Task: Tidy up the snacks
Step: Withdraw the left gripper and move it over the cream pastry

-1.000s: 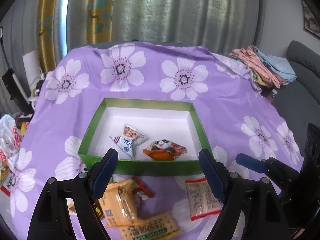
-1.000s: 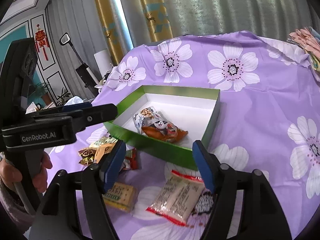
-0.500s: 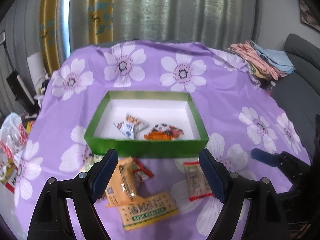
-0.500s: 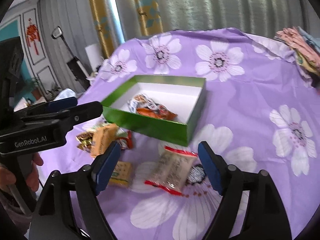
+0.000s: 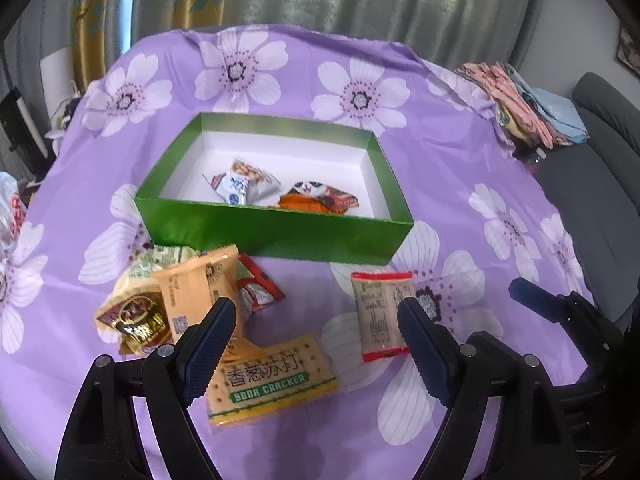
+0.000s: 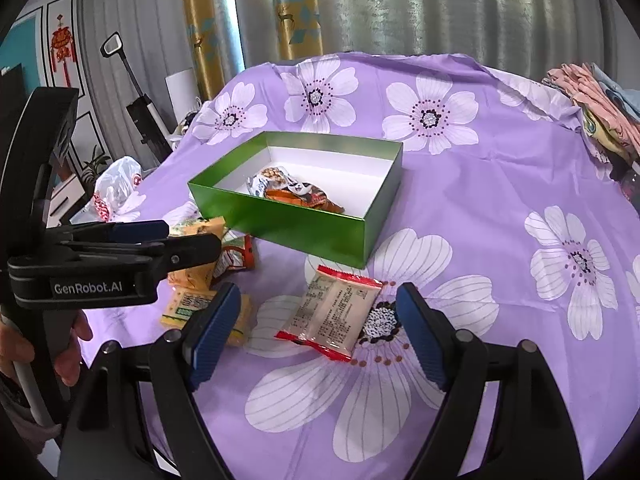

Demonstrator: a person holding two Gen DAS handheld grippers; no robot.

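Observation:
A green box (image 5: 276, 232) (image 6: 288, 222) sits on the purple flowered cloth and holds a peanut packet (image 5: 240, 184) and an orange panda packet (image 5: 316, 200). In front of it lie loose snacks: a soda cracker pack (image 5: 268, 380), an orange packet (image 5: 196, 292), a brown-gold packet (image 5: 136, 320), a small red packet (image 5: 256, 292) and a red-edged clear packet (image 5: 380, 316) (image 6: 332, 312). My left gripper (image 5: 316, 344) is open above the cracker pack. My right gripper (image 6: 316, 332) is open above the red-edged packet. Both are empty.
A pile of folded clothes (image 5: 528, 104) lies at the table's far right. A grey sofa (image 5: 600, 168) stands to the right. A white plastic bag (image 6: 116, 184) sits at the left edge. The left gripper's body (image 6: 100, 268) shows at the left of the right wrist view.
Both grippers have pulled back from the box toward the near edge. More of the loose snacks now shows in front of them. Both stay open.

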